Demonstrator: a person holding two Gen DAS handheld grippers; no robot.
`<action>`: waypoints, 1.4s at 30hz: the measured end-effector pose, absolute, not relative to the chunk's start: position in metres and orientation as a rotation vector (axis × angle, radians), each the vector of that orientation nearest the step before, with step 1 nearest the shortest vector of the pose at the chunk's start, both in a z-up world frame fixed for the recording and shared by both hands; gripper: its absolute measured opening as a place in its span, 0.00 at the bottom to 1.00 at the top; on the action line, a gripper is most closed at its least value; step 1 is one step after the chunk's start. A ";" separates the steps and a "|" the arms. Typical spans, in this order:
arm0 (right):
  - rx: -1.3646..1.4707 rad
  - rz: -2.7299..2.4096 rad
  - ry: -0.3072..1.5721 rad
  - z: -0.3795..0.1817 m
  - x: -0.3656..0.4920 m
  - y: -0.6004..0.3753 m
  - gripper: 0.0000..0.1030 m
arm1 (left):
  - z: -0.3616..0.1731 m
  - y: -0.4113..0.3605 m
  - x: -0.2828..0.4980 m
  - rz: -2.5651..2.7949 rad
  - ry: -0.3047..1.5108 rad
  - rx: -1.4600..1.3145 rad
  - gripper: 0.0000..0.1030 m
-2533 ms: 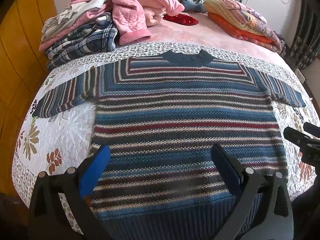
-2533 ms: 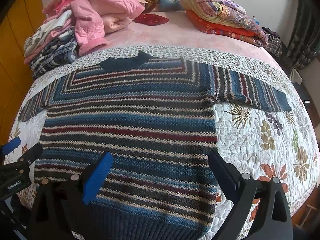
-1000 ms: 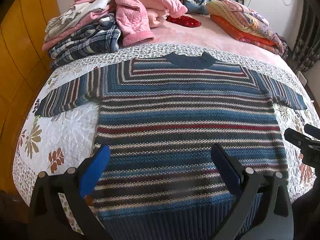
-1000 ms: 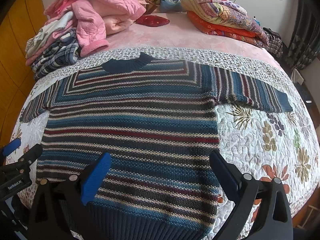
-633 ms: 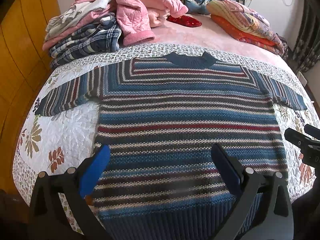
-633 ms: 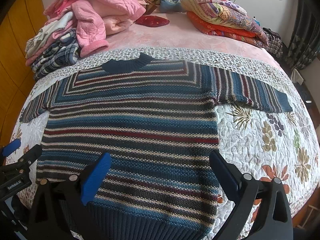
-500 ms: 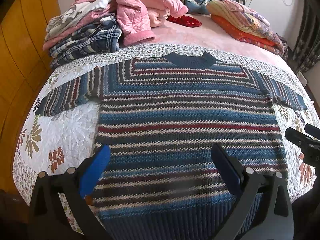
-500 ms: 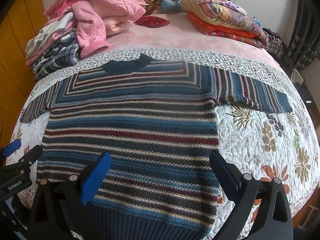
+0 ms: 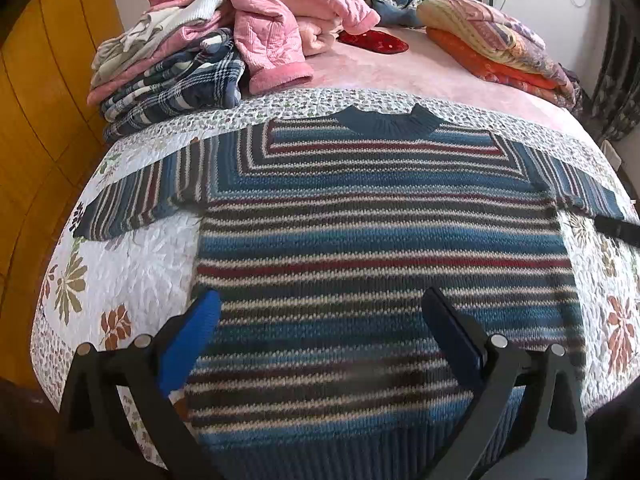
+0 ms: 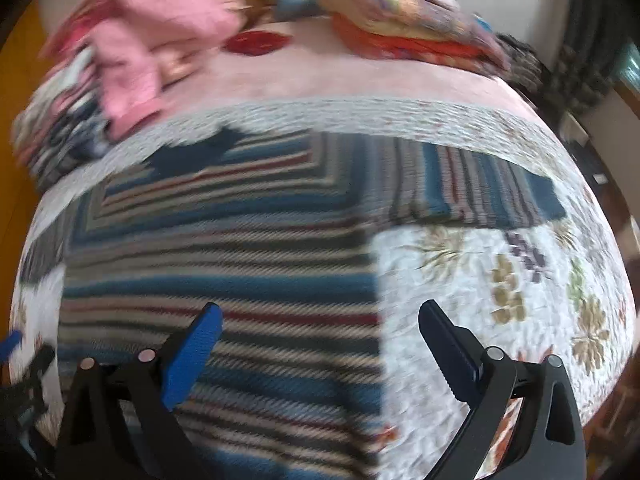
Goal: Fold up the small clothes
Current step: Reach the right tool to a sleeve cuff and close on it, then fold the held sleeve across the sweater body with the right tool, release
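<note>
A striped knit sweater (image 9: 376, 240) in blue, dark red and cream lies flat on the floral quilt (image 9: 132, 264), collar away from me, both short sleeves spread out. My left gripper (image 9: 318, 312) hangs open over the sweater's lower body, nothing between its fingers. In the blurred right wrist view the sweater (image 10: 224, 264) fills the left half, and its right sleeve (image 10: 476, 196) lies on the quilt (image 10: 500, 280). My right gripper (image 10: 320, 322) stands open above the sweater's right side edge. The right gripper's tip (image 9: 616, 230) shows at the left view's right edge.
A heap of pink and plaid clothes (image 9: 208, 40) sits at the back left of the bed. Folded orange and patterned blankets (image 9: 492, 48) lie at the back right, a red item (image 9: 372, 40) between them. A yellow wooden wall (image 9: 36, 100) borders the left side.
My right gripper has swung quickly forward and rightward, toward the sweater's right sleeve; its view is now blurred. The left gripper has moved only slightly. Both stay open.
</note>
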State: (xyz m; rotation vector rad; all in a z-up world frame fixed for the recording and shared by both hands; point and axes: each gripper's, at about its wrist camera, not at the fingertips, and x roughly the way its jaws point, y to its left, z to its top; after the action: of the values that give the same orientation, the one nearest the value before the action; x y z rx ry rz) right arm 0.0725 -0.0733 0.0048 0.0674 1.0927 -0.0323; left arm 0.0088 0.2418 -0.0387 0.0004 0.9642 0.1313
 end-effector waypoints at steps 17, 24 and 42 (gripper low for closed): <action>0.301 -0.332 1.208 -0.053 0.201 -0.315 0.96 | -0.042 0.132 0.110 0.048 0.954 -0.021 0.97; 0.415 -0.411 1.252 -0.097 0.213 -0.386 0.92 | -0.059 0.074 0.159 0.026 0.976 -0.016 0.97; 0.645 -0.420 1.211 -0.133 0.221 -0.456 0.49 | -0.092 0.035 0.203 0.044 1.030 0.046 0.97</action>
State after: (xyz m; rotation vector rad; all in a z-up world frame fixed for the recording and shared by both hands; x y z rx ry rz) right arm 0.2207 -0.4556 -0.1335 0.6449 1.2113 -0.4196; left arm 0.2031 0.0355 -0.0918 0.0455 1.0296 0.0444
